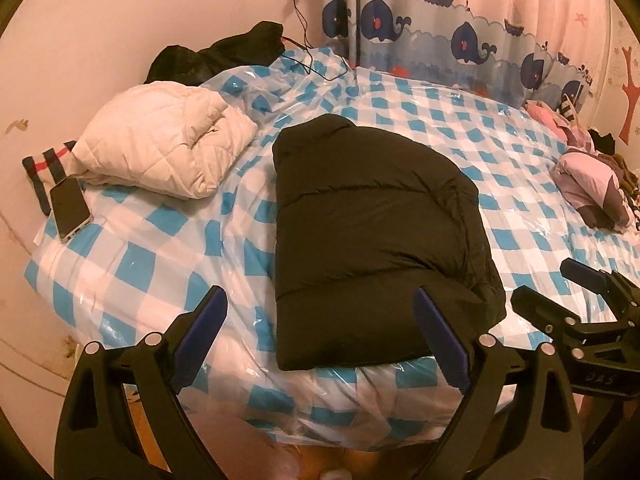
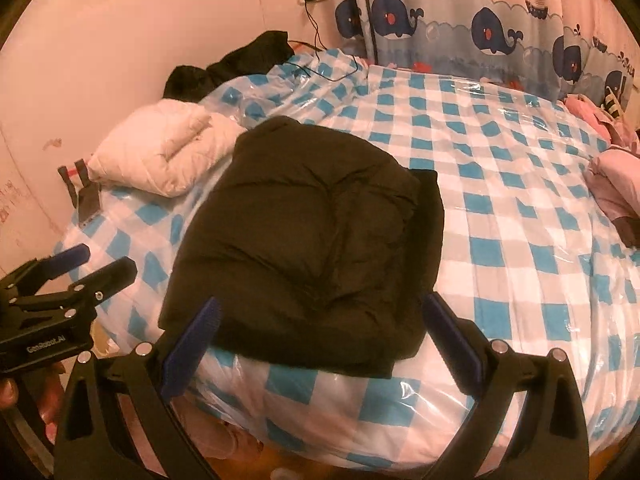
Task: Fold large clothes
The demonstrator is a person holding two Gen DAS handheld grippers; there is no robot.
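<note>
Both spread grippers (image 1: pixel 320 316) (image 2: pixel 320 320) short of folded black jacket (image 1: pixel 372 232)

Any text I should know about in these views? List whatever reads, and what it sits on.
"GenRobot.AI": on the body of the left tool, right wrist view.
Embossed marks on the right tool, left wrist view: too blurred to read.
Red scribbles on the wall: illegible.
Nothing on the black jacket.
</note>
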